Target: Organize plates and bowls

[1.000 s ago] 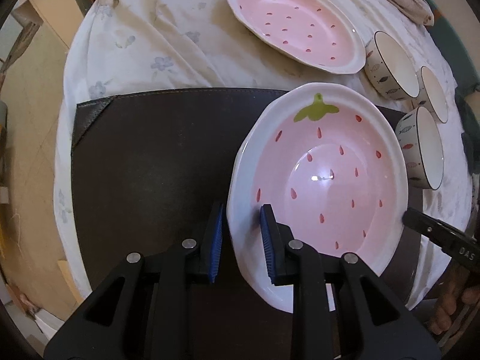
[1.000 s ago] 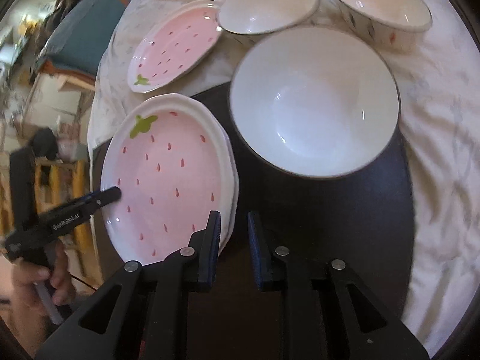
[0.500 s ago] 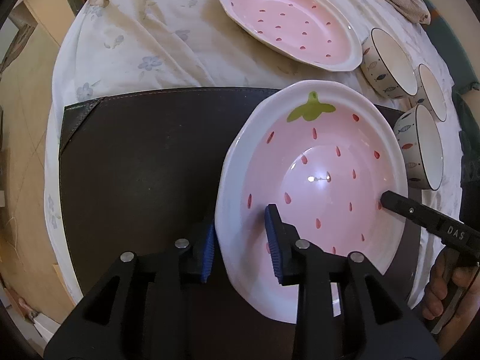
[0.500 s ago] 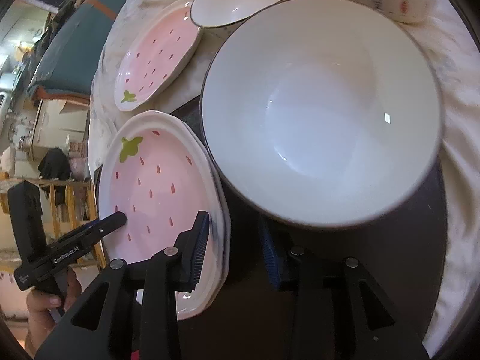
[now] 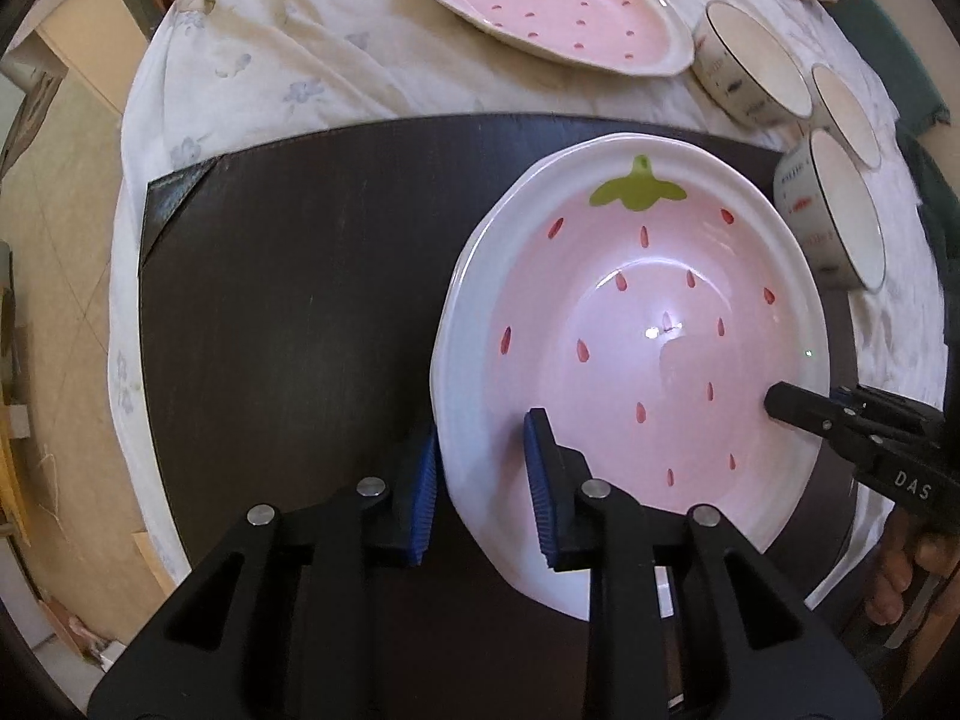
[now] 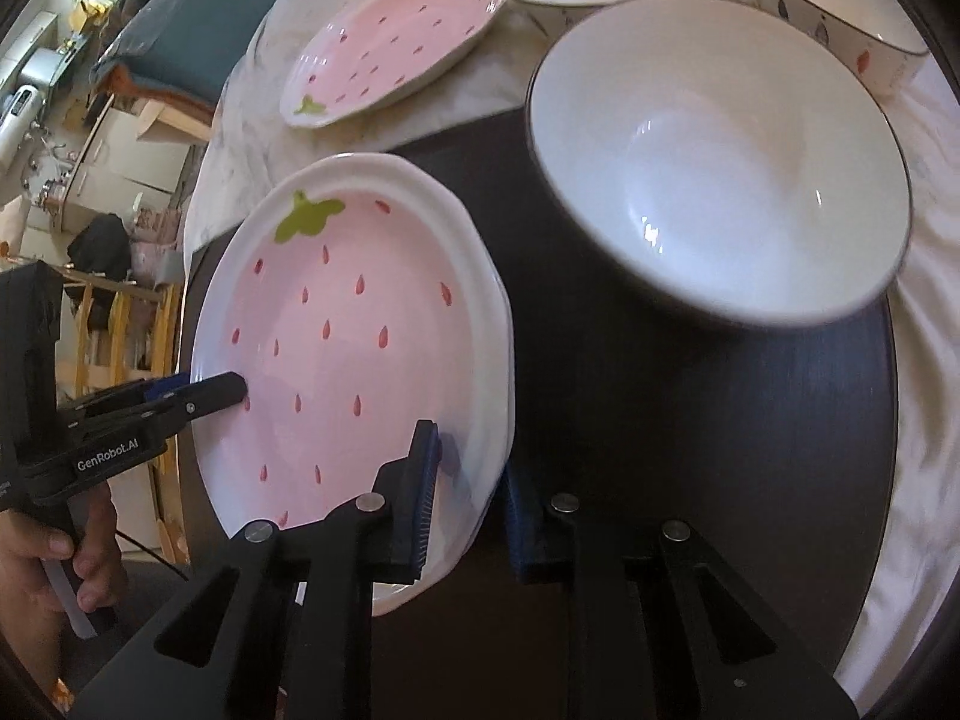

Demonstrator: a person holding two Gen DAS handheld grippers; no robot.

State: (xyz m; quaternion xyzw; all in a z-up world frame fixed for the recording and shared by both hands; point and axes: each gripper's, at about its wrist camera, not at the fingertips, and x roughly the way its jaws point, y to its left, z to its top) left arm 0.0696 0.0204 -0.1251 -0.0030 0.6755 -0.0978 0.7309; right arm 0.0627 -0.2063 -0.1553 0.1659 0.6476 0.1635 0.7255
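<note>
A pink strawberry plate (image 5: 636,354) (image 6: 348,336) sits on a stack of like plates on the dark mat (image 5: 288,300). My left gripper (image 5: 480,486) straddles its near rim, one pad inside and one outside, jaws apart. My right gripper (image 6: 468,492) straddles the opposite rim the same way. Each gripper shows in the other's view, the right one (image 5: 840,426) and the left one (image 6: 180,402), with a finger resting inside the plate. A large white bowl (image 6: 720,162) stands on the mat beside the plates.
A second strawberry plate (image 5: 552,6) (image 6: 390,42) lies on the floral tablecloth (image 5: 270,60) beyond the mat. Small patterned bowls (image 5: 750,66) (image 5: 840,216) stand at the right. The table's edge drops off to the floor at the left.
Both grippers have pushed forward over the plate's rim, each ending with one pad inside the plate and one outside. The right gripper swung left, away from the white bowl.
</note>
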